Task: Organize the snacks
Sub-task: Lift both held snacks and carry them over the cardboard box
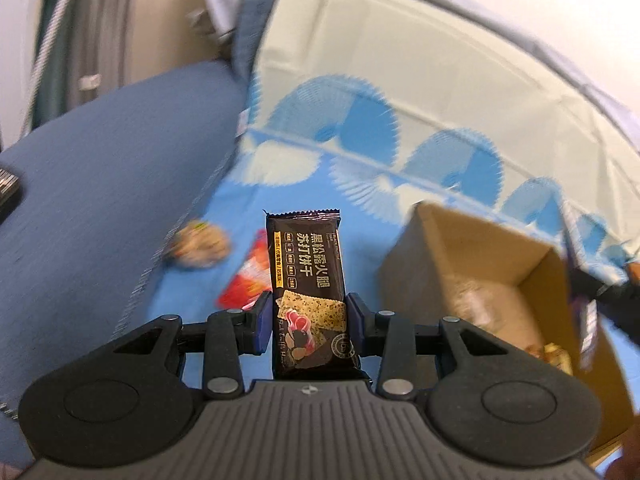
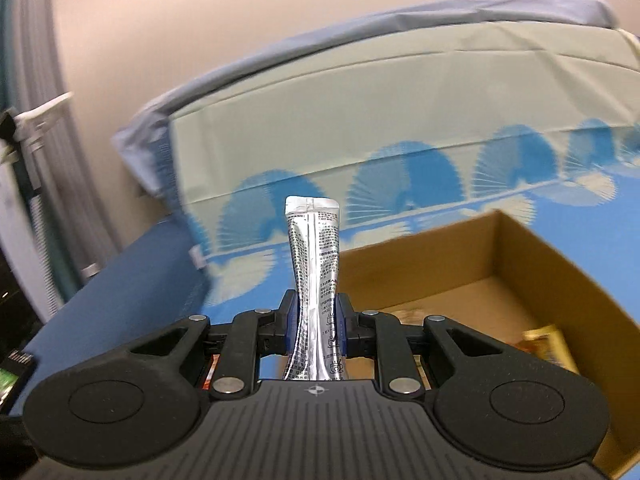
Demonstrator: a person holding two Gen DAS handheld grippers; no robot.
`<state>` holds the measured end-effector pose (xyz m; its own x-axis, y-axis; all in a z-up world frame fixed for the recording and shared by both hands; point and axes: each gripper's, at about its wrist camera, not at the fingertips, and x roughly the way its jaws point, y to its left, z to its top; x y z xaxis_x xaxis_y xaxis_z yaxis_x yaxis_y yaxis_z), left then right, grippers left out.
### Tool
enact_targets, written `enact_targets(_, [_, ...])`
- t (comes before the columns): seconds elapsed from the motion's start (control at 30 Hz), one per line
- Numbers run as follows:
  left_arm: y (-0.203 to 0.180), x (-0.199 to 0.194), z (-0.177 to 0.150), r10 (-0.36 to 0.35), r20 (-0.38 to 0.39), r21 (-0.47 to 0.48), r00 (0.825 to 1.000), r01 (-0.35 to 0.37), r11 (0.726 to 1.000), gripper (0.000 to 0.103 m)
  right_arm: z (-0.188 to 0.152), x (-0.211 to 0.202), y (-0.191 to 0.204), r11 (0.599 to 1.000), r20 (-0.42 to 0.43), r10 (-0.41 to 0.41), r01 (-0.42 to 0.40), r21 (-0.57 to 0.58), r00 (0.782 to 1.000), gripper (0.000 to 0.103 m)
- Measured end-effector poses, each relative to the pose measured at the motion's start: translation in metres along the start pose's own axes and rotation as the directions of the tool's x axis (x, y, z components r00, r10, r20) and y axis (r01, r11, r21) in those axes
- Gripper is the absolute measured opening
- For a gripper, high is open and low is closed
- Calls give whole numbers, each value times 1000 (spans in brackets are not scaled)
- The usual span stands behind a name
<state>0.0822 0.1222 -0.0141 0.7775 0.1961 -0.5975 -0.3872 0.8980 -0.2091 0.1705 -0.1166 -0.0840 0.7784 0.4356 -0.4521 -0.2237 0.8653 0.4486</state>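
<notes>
My left gripper (image 1: pixel 310 312) is shut on a black cracker packet (image 1: pixel 306 272) and holds it upright above the blue cloth, left of an open cardboard box (image 1: pixel 472 256). My right gripper (image 2: pixel 316 320) is shut on a silver stick sachet (image 2: pixel 316 276) that stands up between the fingers, at the near left edge of the same box (image 2: pixel 500 264). The right gripper with its purple packet shows blurred at the right edge of the left wrist view (image 1: pixel 592 296). The box holds a pale packet (image 1: pixel 492 304) and gold-wrapped snacks (image 2: pixel 544 340).
A red snack packet (image 1: pixel 248 280) and a round wrapped snack (image 1: pixel 202 246) lie on the blue patterned cloth (image 1: pixel 360 160) left of the box. A dark blue cushion (image 1: pixel 100 184) lies further left. A pale folded sheet (image 2: pixel 400 120) rises behind.
</notes>
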Motion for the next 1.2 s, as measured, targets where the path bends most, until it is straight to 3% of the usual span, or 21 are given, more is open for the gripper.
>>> enact_targets(0.23, [-72,-4,13,-128,32,49,991,126,991,42,8,2,-42,991,3,-101,100,93,995,20])
enact_targets(0.53, [-139,-2,12,-225,40,158,974,216,964,42,12,-6,-69,980,18,-139,135,146,990,20])
enact_targets(1.2, [-162,-11,16,-288,46,198,957,274,941,42,15,-12,-74,974,34,-169,161,159,985,20])
